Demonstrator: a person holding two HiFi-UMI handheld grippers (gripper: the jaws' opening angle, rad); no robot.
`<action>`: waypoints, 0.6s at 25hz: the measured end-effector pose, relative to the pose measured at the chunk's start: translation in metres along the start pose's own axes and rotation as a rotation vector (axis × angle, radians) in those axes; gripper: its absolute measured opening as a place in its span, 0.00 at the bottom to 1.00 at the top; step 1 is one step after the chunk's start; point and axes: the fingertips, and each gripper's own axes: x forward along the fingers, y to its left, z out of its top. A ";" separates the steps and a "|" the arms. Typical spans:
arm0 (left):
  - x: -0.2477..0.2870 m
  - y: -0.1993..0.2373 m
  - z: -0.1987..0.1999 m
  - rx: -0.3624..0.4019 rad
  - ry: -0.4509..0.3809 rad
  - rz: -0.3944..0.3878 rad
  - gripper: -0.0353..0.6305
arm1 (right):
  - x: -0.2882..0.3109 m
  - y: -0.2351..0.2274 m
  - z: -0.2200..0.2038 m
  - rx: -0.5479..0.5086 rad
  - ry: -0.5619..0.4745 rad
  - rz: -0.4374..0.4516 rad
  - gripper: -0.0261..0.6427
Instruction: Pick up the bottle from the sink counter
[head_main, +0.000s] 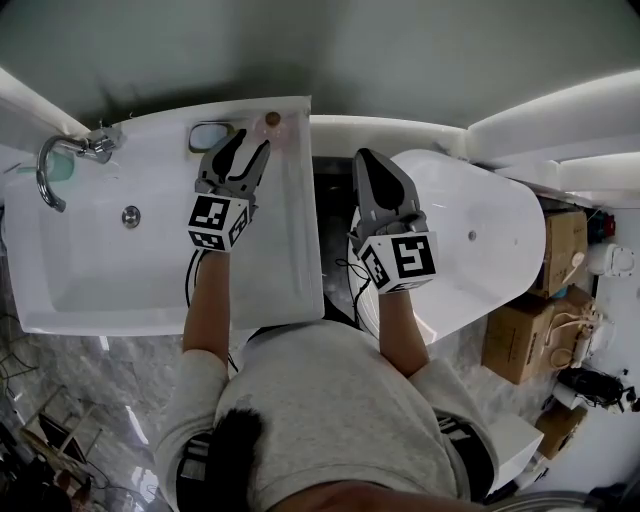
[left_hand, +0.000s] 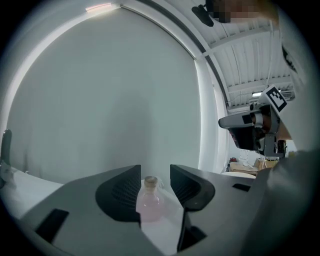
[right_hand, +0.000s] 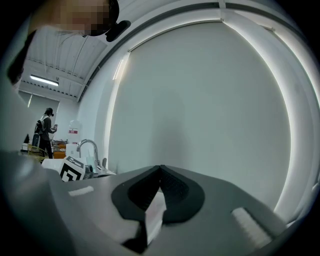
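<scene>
A small round glass bottle (head_main: 273, 120) with a cork stopper and pinkish contents stands upright at the back right corner of the white sink counter (head_main: 290, 230). My left gripper (head_main: 252, 140) hovers over that corner, open, its fingertips just short of the bottle. In the left gripper view the bottle (left_hand: 149, 200) shows in the gap of the left gripper (left_hand: 155, 177), and neither pad touches it. My right gripper (head_main: 364, 158) is shut with nothing in it, held over the gap beside the bathtub. In the right gripper view the right gripper (right_hand: 160, 169) has its tips together.
A chrome faucet (head_main: 60, 160) and the drain (head_main: 131, 215) lie at the basin's left. A teal dish (head_main: 208, 135) sits just left of my left gripper. A white bathtub (head_main: 480, 230) stands to the right, with cardboard boxes (head_main: 520, 340) beyond it. The wall is close behind.
</scene>
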 end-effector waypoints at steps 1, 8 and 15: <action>0.006 0.003 -0.004 0.004 0.010 -0.002 0.31 | 0.002 -0.002 -0.003 0.001 0.006 -0.001 0.06; 0.043 0.010 -0.034 0.040 0.088 -0.034 0.34 | 0.007 -0.014 -0.016 0.005 0.038 -0.012 0.06; 0.070 0.009 -0.050 0.057 0.124 -0.036 0.35 | 0.005 -0.026 -0.028 0.012 0.069 -0.026 0.06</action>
